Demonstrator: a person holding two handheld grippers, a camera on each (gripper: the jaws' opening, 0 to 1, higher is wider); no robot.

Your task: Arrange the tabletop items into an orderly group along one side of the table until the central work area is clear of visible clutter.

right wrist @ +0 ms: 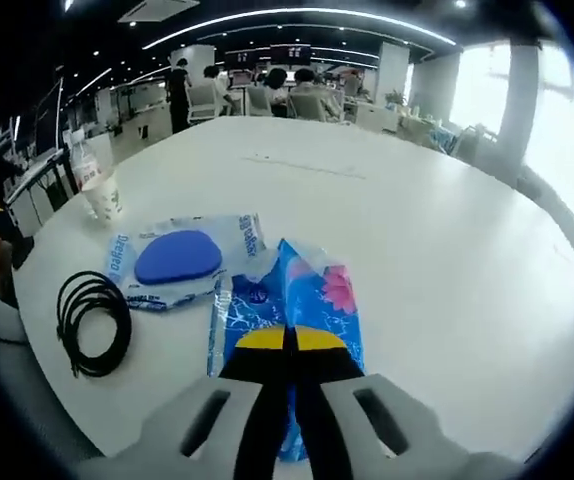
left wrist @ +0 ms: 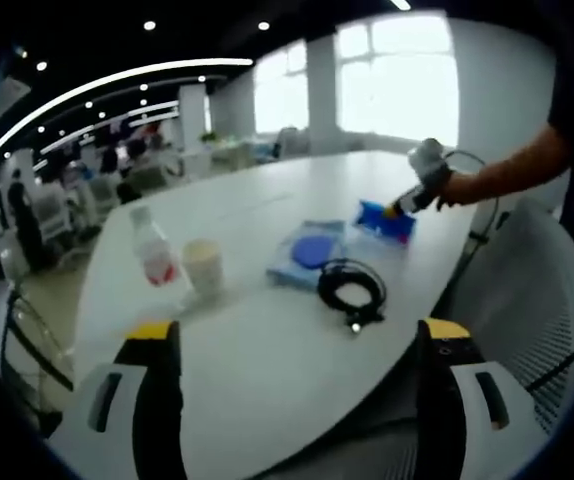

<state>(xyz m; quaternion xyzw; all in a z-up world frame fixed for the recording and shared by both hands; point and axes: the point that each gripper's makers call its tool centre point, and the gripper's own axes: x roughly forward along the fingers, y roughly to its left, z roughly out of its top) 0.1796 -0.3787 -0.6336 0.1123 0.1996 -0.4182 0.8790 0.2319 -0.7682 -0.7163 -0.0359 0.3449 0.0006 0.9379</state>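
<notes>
Your right claw [right wrist: 289,345] is pinching the near end of the blue floral plastic tissue pack [right wrist: 289,300], its yellow-tipped jaws pressed together on the wrapper; in the left gripper view that same claw [left wrist: 399,209] is reaching in from the right, touching the pack [left wrist: 384,221] near the worktop's right edge. Your left claw [left wrist: 297,345] is hovering with its jaws spread wide apart, holding nothing, above the near edge of the white oval worktop [left wrist: 267,370]. The flat clear packet with a blue oval pad inside [right wrist: 179,258] is lying just beside the tissue pack, toward the middle of the worktop [right wrist: 417,230]. The coiled black cable [right wrist: 93,322] is sitting close to the near edge, just beside that packet. The pale paper cup [left wrist: 203,268] and the clear plastic bottle with a red label [left wrist: 152,247] are standing upright together near the left edge, well apart from the pack.
</notes>
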